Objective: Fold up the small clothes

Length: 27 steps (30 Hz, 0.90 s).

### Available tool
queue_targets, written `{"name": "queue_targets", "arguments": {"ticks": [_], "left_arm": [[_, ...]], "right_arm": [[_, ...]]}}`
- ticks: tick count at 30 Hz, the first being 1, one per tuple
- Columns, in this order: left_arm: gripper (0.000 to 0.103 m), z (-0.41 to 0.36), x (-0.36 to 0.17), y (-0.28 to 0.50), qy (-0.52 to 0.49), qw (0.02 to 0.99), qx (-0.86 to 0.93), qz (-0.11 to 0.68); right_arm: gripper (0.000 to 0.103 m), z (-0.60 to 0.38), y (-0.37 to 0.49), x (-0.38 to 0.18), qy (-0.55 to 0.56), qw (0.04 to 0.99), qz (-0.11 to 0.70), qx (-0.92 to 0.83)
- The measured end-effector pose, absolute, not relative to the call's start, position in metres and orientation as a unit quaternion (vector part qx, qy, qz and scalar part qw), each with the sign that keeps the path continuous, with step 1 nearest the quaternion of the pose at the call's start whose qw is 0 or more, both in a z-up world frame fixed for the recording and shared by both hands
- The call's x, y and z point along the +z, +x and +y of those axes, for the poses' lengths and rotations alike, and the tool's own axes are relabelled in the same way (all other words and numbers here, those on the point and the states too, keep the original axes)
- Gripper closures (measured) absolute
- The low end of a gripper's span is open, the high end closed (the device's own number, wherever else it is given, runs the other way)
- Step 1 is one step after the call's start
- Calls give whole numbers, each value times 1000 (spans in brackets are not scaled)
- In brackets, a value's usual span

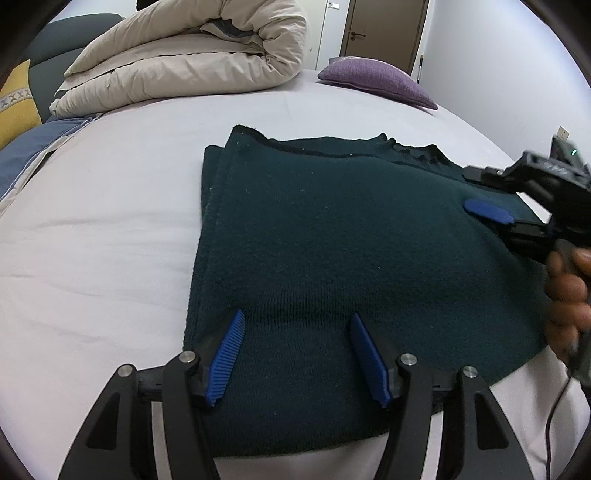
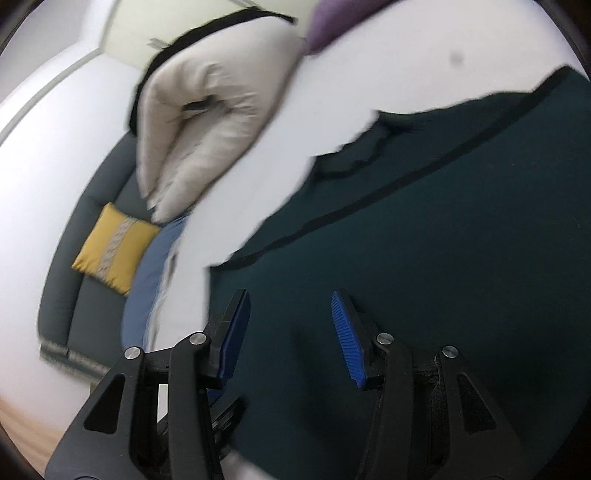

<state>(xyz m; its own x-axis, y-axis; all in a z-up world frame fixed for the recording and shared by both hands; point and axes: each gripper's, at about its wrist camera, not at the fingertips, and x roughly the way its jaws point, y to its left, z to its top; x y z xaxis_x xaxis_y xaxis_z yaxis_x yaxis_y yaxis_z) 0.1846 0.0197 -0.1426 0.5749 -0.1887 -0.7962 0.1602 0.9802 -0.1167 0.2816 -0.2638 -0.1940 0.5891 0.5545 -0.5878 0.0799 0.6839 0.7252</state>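
A dark green knitted garment (image 1: 351,251) lies folded flat on the white bed sheet (image 1: 99,236). My left gripper (image 1: 297,319) is open, its blue pads just above the garment's near edge, holding nothing. My right gripper (image 1: 476,192) shows at the right of the left wrist view, held by a hand, over the garment's right side. In the right wrist view the right gripper (image 2: 290,297) is open and empty over the green garment (image 2: 443,258), tilted and blurred.
A rolled beige duvet (image 1: 192,51) lies at the back of the bed, with a purple pillow (image 1: 376,79) to its right. A yellow cushion (image 1: 16,103) and a blue blanket (image 1: 33,147) sit at the left edge. A door (image 1: 384,29) stands behind.
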Motion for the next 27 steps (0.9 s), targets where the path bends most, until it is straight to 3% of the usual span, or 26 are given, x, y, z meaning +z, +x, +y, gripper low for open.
{"name": "queue_targets", "arguments": {"ticks": [2, 3, 6, 8, 9, 11, 15, 16, 17, 19, 21, 23, 27], "left_arm": [[39, 20, -143, 185, -17, 887, -99, 451], [39, 20, -143, 185, -18, 887, -99, 451], [39, 20, -144, 186, -21, 887, -101, 451], [39, 19, -144, 187, -19, 887, -101, 450], [39, 19, -144, 187, -19, 887, -102, 450], [39, 19, -144, 187, -21, 887, -103, 450], [41, 24, -137, 188, -40, 884, -111, 453], [47, 25, -132, 188, -41, 883, -108, 455], [53, 25, -125, 188, -47, 883, -107, 456], [53, 24, -106, 184, -64, 890, -110, 439], [51, 11, -85, 185, -67, 901, -122, 411], [43, -5, -78, 195, -66, 903, -141, 400], [43, -29, -98, 236, -82, 890, -167, 417]], "right_arm": [[82, -286, 293, -212, 402, 803, 416, 142], [85, -303, 295, -218, 424, 797, 408, 137], [84, -358, 281, -224, 461, 800, 368, 106], [88, -392, 270, -221, 457, 814, 353, 66], [95, -413, 265, -227, 480, 808, 336, 59], [95, -443, 253, -226, 496, 807, 321, 26], [87, -470, 232, -213, 485, 819, 302, -43], [84, -470, 225, -209, 485, 820, 301, -42], [77, -467, 217, -202, 481, 822, 302, -31], [70, -450, 205, -191, 470, 827, 310, 0], [53, -422, 191, -179, 465, 828, 309, 47], [51, -383, 189, -175, 459, 823, 319, 98], [51, -324, 198, -187, 444, 800, 361, 179]]}}
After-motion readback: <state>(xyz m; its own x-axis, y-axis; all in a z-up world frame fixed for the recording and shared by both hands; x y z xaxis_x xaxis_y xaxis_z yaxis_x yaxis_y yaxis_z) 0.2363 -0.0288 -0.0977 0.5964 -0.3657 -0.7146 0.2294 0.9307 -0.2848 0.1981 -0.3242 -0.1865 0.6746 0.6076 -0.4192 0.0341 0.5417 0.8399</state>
